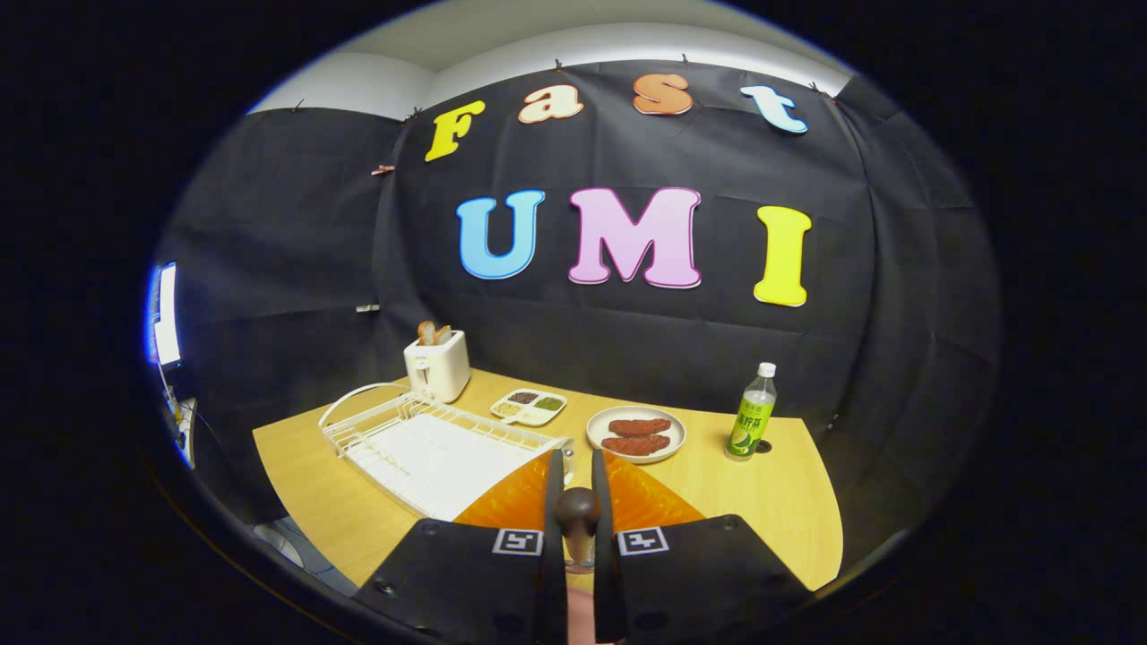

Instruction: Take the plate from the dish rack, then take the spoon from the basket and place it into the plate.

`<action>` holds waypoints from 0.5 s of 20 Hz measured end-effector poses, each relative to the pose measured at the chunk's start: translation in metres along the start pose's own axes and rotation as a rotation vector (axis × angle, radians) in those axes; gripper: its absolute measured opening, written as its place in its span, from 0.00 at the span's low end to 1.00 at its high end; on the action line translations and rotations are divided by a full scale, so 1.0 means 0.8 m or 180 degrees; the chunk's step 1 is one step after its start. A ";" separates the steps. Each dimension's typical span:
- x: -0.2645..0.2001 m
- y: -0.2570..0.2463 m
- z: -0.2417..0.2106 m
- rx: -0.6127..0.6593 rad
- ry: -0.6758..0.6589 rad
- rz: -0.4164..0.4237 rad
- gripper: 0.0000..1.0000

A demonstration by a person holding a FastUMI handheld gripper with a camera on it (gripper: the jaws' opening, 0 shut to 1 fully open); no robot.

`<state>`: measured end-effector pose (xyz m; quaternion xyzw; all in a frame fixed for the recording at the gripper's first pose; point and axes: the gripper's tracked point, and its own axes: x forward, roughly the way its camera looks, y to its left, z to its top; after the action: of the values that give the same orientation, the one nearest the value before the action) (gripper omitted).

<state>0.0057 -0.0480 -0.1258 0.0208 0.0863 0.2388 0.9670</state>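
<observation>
My tool [578, 502] clenched on spoon [576, 512] | orange plate [511, 497] underneath, 12 o'clock | lower level, release gently inside rim.

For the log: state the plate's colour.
Orange, ridged plate, beneath the gripper in the gripper view.

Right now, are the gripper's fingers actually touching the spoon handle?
Touching. In the gripper view the gripper has closed on the spoon: the brown handle sits between the two fingers with no gap on either side, above the orange plate.
</observation>
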 end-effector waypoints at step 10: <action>0.004 0.042 -0.122 0.0113 0.0315 0.0026 0.16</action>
<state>-0.0240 -0.0168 -0.2196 0.0265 0.1381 0.2420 0.9600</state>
